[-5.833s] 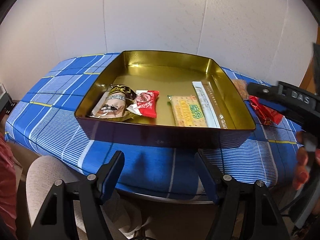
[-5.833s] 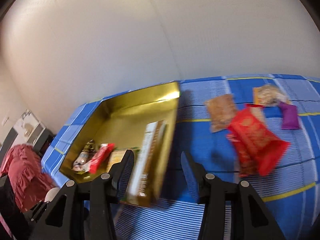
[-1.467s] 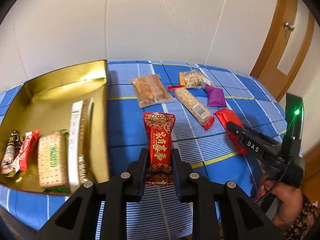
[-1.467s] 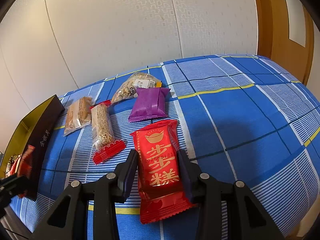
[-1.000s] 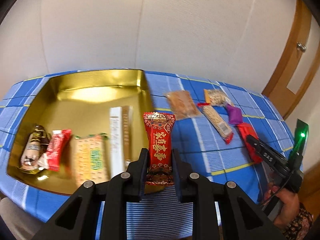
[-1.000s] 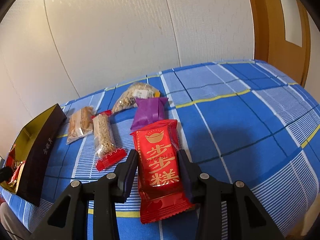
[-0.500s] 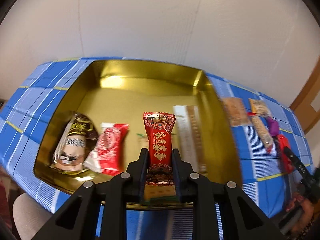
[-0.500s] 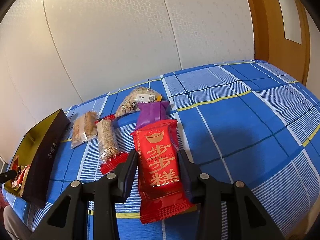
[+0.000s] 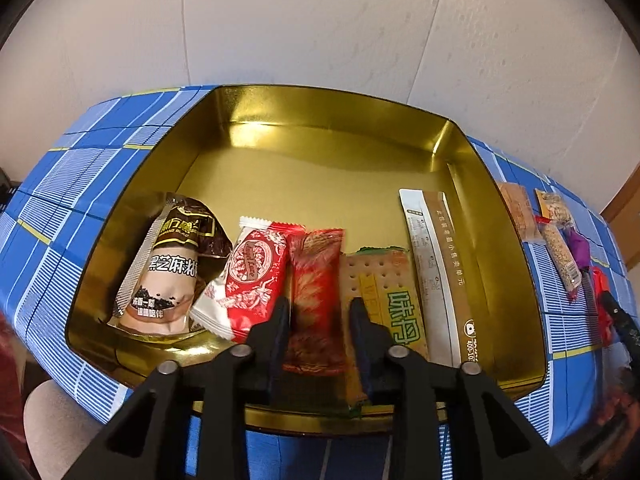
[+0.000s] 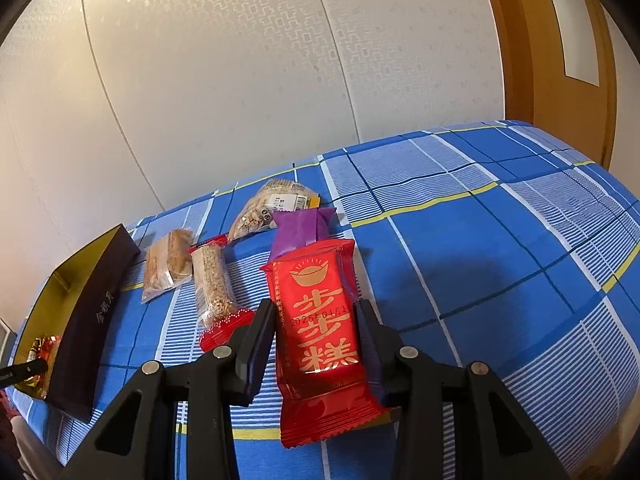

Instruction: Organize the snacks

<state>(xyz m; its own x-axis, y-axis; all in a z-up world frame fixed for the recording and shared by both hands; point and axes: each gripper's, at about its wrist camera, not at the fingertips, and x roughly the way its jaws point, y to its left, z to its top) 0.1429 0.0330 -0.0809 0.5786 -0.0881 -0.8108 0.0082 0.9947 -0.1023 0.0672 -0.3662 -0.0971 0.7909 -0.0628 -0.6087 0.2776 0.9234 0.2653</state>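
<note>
A gold tin tray (image 9: pixel 332 120) sits on the blue checked tablecloth. My left gripper (image 9: pixel 320 316) is over the tray's near edge, its jaws apart, and a blurred red snack packet (image 9: pixel 316 292) lies between them, among a brown sesame packet (image 9: pixel 172 264), a red-and-white packet (image 9: pixel 248 276), a cracker pack (image 9: pixel 384 296) and a long stick pack (image 9: pixel 436 264). My right gripper (image 10: pixel 316 320) is shut on a red cake packet (image 10: pixel 320 320), held above the cloth.
On the cloth right of the tray lie a brown biscuit pack (image 10: pixel 168 264), a sesame bar (image 10: pixel 212 284), a nut pack (image 10: pixel 272 208) and a purple packet (image 10: pixel 300 228). A white wall is behind, a wooden door (image 10: pixel 560 60) to the right.
My left gripper carried the red packet from the cloth to the tray, then opened; the packet has dropped among the snacks. My right gripper keeps hold of its red cake packet, slightly raised.
</note>
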